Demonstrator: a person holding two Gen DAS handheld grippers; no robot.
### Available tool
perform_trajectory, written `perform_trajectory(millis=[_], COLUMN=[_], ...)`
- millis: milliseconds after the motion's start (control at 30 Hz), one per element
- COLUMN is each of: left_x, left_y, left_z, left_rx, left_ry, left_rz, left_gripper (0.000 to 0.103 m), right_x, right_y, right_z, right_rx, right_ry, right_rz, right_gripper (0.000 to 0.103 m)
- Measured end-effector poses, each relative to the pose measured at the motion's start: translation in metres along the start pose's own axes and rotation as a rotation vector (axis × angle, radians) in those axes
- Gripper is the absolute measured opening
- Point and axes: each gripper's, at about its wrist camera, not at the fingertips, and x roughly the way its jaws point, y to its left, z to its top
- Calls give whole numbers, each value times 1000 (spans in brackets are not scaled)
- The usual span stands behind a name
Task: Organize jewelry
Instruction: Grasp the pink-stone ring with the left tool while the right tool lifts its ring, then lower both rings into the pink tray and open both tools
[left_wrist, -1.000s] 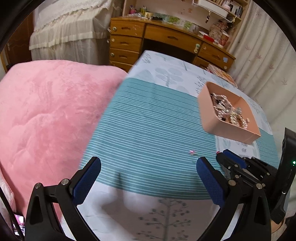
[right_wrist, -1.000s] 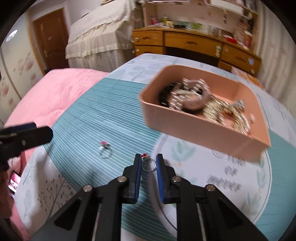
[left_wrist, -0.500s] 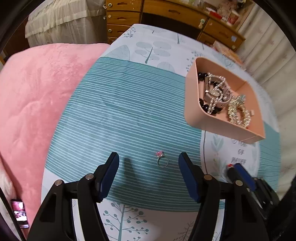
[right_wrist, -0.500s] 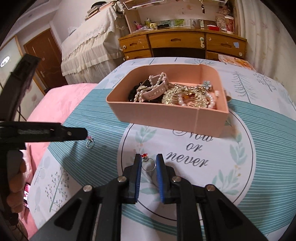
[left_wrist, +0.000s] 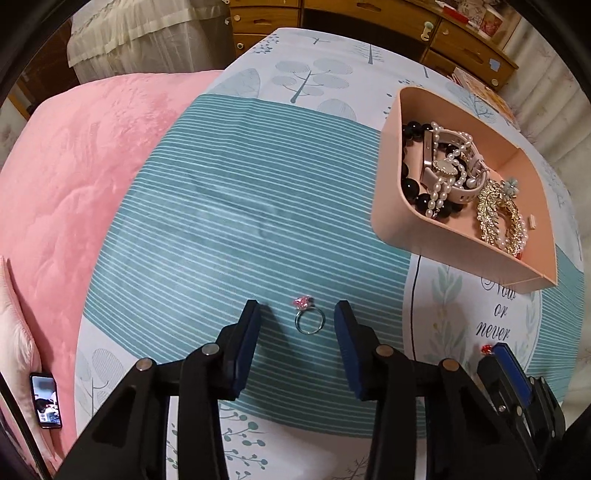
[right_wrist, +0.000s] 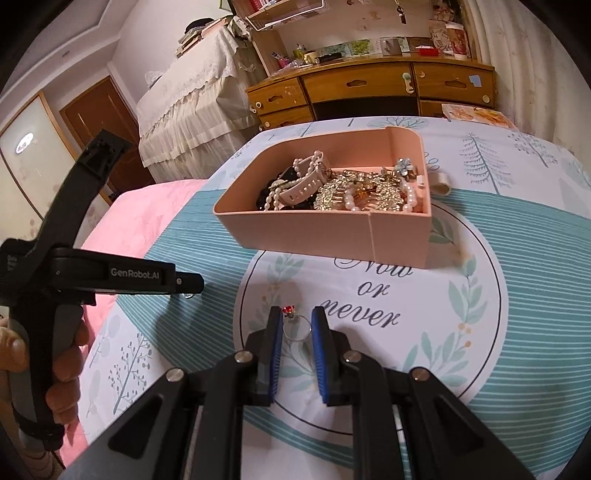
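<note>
Rings are the thing right now, one per gripper. Left gripper (left_wrist: 298, 325) hangs over the teal striped part of the tablecloth (left_wrist: 221, 206) with its jaws spread wide, and a silver ring with a pink stone (left_wrist: 308, 317) lies flat on the cloth right between the two blue pads, touching neither as far as I can see. Right gripper (right_wrist: 297, 325) is clamped onto a second thin silver ring with a red stone (right_wrist: 295, 325), held on edge between the pads with the little red stone poking out at the front left. That one sits over the white round "Now or never" print. Pink tray (right_wrist: 325, 236) stands a bit beyond both, already piled with a pearl strand, black beads, a pale watch and gold sparkly pieces. Pink blanket (left_wrist: 74, 177) lies left of the cloth, with a phone (left_wrist: 46, 400) at its edge.
</note>
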Motion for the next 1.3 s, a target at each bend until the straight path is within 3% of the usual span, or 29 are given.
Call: perform_trajectory(millis=[67,133,233,500,700,967,1100,1300], left_x=[0,-1,-2,-5,-26,-88,-112,-105], left_y=[-1,-4,-4,4,0,-34,-56,-83], left_z=[0,2,3,0,-4,19,40,73], left_rx=[3,1,3,1,40,160,206,228], left_ry=[-5,-10,-9,-18,-28,-125,-178,-179], left_rz=[12,18,16,-11,-76,-155,-241,-343], left_gripper=[36,24,15,13,13,14,14,14], right_x=[-2,-2,-1,-2,-16,-56,-60,-38], right_y=[-1,0,1,4,6,3,-6,-32], right_z=[0,-1,-2,-2,7,58,92,124], right_rx=[5,7,5,-4,1,22,68,161], right_ry=[-4,-5,-2,-8,-33,-108,-127,-100], right_rz=[6,11,12,12,25,41,12,-12], right_gripper=[16,16,16,16,16,16,16,16])
